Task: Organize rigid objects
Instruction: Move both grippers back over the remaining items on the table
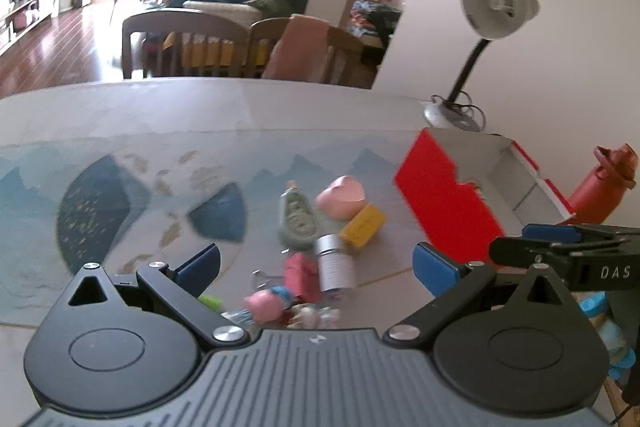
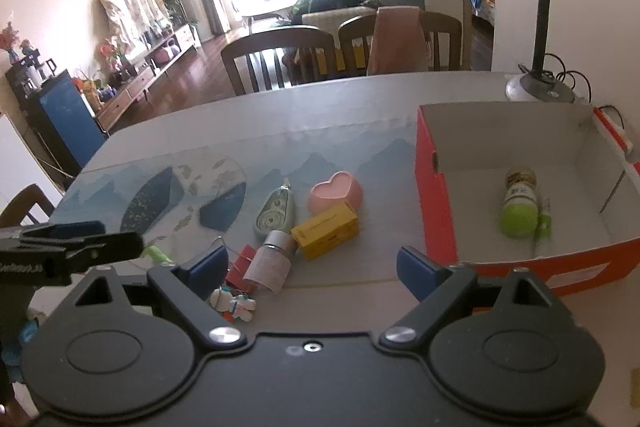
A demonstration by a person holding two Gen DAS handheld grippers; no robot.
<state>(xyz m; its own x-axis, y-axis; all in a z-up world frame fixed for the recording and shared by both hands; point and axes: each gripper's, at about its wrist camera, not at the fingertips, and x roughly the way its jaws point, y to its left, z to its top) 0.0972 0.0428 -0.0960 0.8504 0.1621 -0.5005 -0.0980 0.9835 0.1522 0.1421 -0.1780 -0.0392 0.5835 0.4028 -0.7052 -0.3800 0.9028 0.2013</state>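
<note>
A red cardboard box [image 2: 436, 203] stands open at the right of the table; a green-capped bottle [image 2: 519, 207] lies inside it. The box also shows in the left wrist view [image 1: 444, 195]. Loose items lie left of it: a pink heart dish [image 2: 336, 191], a yellow box [image 2: 326, 230], a correction tape [image 2: 276, 211], a small silver-capped bottle [image 2: 272, 259], a red clip [image 2: 240, 265] and an astronaut figure [image 2: 234, 303]. My right gripper [image 2: 312, 265] is open and empty above these items. My left gripper [image 1: 316, 267] is open and empty above the same pile, over a pink pig toy [image 1: 268, 301].
A desk lamp [image 1: 496, 7] stands behind the box at the wall. A red-brown bottle [image 1: 600, 187] stands right of the box. Blue toys [image 1: 612, 339] lie at the right edge of the left view. Wooden chairs [image 2: 280, 59] line the table's far side.
</note>
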